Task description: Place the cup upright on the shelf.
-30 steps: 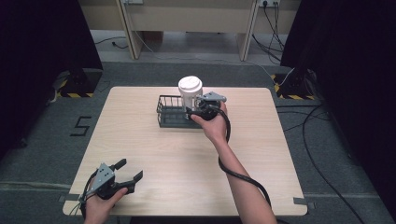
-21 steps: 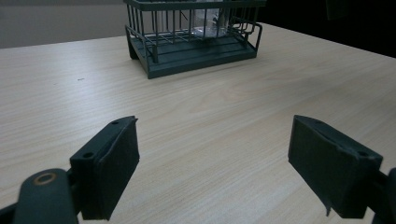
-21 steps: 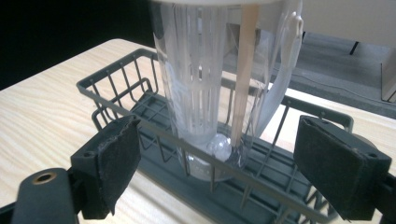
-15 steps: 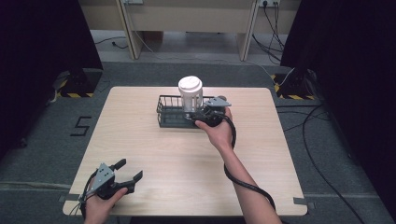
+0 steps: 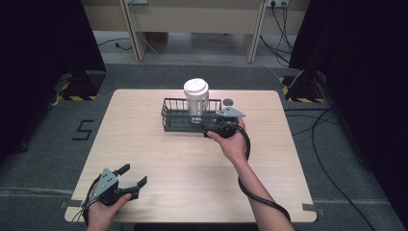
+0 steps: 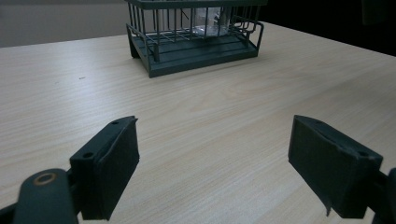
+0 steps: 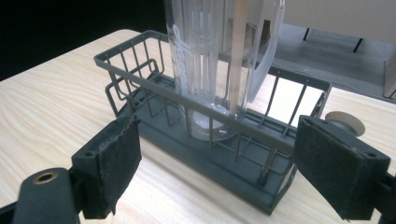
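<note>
A clear ribbed tumbler with a white lid (image 5: 196, 97) stands upright in a dark wire basket (image 5: 174, 123) at the table's far middle. In the right gripper view the tumbler (image 7: 210, 60) rises from the basket (image 7: 140, 56) floor, a little beyond the pads. My right gripper (image 5: 210, 129) sits at the basket's near right corner, open and holding nothing (image 7: 217, 161). My left gripper (image 5: 131, 177) rests near the table's front left edge, open and empty (image 6: 212, 163). In the left gripper view the basket (image 6: 154, 51) stands far off.
A small round disc (image 5: 228, 101) lies on the table just behind the basket's right end, seen as a knob-like disc (image 7: 343, 122) in the right gripper view. The wooden table (image 5: 168, 159) is bare between the two grippers. Cables run over the floor at right.
My right gripper has let go of the tumbler and drawn back toward me and lower, to the basket's near right corner. The tumbler stays standing in the basket. The left gripper has not moved.
</note>
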{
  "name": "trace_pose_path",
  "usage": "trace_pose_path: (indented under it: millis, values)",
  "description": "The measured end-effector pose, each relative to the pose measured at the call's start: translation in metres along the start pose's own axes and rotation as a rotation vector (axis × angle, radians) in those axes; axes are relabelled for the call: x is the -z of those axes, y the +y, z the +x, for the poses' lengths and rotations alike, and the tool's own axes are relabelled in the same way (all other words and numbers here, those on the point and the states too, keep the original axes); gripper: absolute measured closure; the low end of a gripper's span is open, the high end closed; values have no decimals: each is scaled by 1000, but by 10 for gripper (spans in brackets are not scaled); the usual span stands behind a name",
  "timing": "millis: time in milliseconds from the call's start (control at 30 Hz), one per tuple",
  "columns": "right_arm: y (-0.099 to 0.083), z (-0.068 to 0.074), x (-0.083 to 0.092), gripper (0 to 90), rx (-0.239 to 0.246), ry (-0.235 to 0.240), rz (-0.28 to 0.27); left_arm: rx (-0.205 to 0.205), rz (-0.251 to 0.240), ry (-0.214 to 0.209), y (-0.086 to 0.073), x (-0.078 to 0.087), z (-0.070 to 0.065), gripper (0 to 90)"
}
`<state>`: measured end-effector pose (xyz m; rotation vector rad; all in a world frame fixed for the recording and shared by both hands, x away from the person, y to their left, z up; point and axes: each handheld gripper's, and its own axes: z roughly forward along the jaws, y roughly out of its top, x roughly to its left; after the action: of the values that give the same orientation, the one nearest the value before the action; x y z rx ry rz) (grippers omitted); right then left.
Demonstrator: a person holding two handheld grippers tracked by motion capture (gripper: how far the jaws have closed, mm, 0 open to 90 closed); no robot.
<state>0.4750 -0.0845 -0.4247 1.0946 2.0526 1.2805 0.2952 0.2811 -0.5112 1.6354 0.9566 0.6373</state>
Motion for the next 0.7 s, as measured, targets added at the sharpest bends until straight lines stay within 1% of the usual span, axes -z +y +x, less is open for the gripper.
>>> trace_pose_path:
  millis: [367, 700]
  values:
    - [-13, -2, 19, 159, 16, 8, 16, 0, 1, -1, 0, 0, 0, 156]
    - [-30, -4, 36, 158, 19, 7, 34, -4, 6, 0, 0, 0, 0, 156]
